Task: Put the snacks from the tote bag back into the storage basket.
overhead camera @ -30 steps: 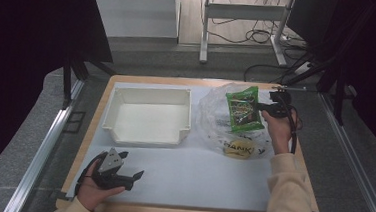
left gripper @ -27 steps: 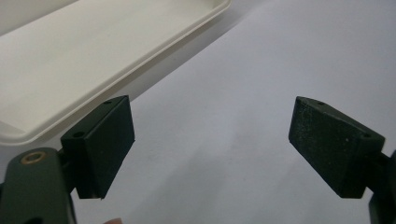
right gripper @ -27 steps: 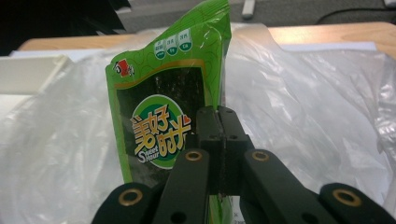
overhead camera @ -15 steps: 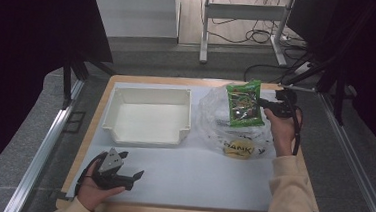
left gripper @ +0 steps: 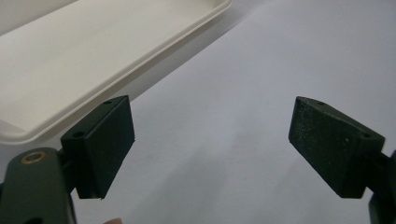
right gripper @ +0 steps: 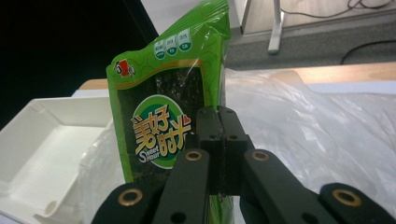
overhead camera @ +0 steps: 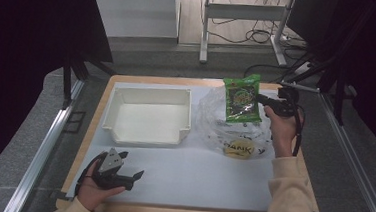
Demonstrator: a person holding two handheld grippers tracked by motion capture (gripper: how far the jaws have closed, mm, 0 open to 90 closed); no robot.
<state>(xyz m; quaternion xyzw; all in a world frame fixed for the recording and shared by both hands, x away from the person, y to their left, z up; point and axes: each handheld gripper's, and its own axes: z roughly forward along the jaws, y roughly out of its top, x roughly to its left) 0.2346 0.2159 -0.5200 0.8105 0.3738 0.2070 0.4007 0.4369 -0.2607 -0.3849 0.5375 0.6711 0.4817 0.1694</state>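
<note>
Green snack packet [right gripper: 166, 121] stands upright, its edge pinched between the pressed-together jaws of the right gripper [right gripper: 218, 140]. White tray [left gripper: 93, 60] lies just beyond the left gripper [left gripper: 210, 140], whose jaws are spread over bare table.

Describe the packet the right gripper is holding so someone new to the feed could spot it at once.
Start at the white tray on the table, then look right to the crumpled clear plastic bag. Above that bag, the right gripper is shut on the edge of the green snack packet, holding it upright. It is the one bright green thing here, with a round logo reading "Sweet Hour".
</note>
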